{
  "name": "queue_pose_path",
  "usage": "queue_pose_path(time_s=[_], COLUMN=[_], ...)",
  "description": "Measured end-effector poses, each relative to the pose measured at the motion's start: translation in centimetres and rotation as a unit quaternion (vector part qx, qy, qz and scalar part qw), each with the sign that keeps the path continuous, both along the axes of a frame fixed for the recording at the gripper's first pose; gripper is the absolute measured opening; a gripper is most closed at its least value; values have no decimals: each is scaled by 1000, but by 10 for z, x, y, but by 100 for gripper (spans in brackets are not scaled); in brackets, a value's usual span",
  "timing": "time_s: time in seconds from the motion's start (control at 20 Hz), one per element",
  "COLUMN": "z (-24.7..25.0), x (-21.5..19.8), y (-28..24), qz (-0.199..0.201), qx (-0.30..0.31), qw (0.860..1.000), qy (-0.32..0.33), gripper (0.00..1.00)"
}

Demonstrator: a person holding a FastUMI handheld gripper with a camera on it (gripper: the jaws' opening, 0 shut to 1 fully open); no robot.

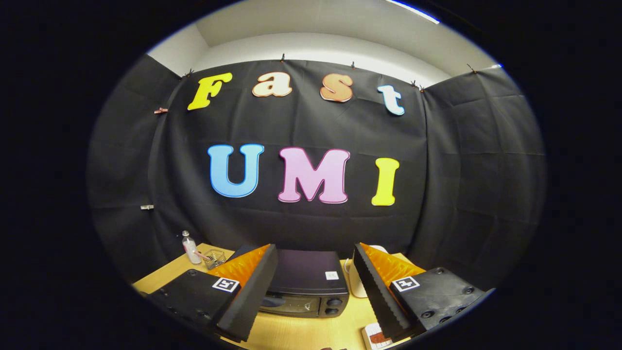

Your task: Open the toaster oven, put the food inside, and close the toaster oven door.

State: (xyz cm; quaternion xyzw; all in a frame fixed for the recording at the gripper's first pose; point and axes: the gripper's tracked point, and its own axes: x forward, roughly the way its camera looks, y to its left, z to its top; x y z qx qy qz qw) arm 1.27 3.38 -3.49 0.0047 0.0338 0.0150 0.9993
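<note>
- The toaster oven (306, 282) stands on the table (291, 333), at 12 o'clock from the gripper (311, 291), just ahead of its spread-apart fingers, door closed.
- A small bottle (190, 248) and a wire basket (214, 258) sit side by side at 10 o'clock, left of the oven near the booth wall.
- A plate (357, 287) lies just right of the oven, partly behind the right finger.
- A small box (376, 336) lies at 5 o'clock, close by the right finger.
</note>
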Motion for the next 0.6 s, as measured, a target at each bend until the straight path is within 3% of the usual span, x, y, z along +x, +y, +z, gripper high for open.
queue_pose_path(time_s=[0.3, 0.6], z=[-67, -135], x=[25, 49], y=[52, 84], qz=[32, 26], qx=[1, 30], qw=[997, 989], qy=[65, 142], gripper=[98, 98])
